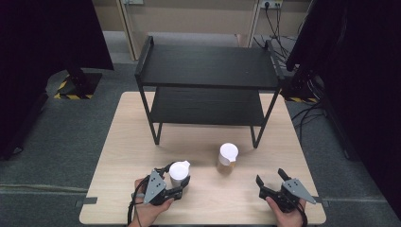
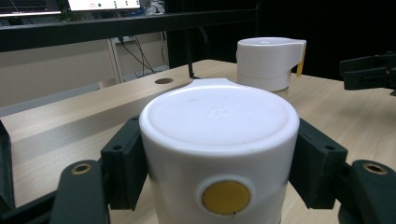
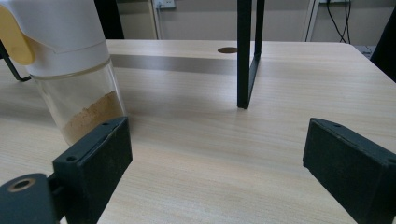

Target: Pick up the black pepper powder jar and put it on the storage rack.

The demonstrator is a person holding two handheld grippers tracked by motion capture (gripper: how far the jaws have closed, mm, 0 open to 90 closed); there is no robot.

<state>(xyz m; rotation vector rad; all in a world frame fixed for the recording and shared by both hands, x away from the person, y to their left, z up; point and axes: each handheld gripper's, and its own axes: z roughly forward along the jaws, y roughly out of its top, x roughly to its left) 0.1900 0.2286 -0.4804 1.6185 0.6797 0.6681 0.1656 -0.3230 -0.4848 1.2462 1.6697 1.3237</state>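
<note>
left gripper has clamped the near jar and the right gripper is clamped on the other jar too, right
Not quite. The left gripper is shut on the near jar, but the right gripper is open and holds nothing. The right gripper view shows its jaws wide apart, the other jar beyond them.

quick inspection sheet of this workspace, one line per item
surface: light wood table, black two-tier shelf standing at its far side
job's things: two white-capped jars; near jar in the left tool, far jar standing free, brown powder inside
clutter: nothing seen
grippers: left tool shut on the near jar; right tool open, empty
cables: one trails from the left tool; more on the floor far right
surroundings: grey floor, dark curtains
</note>
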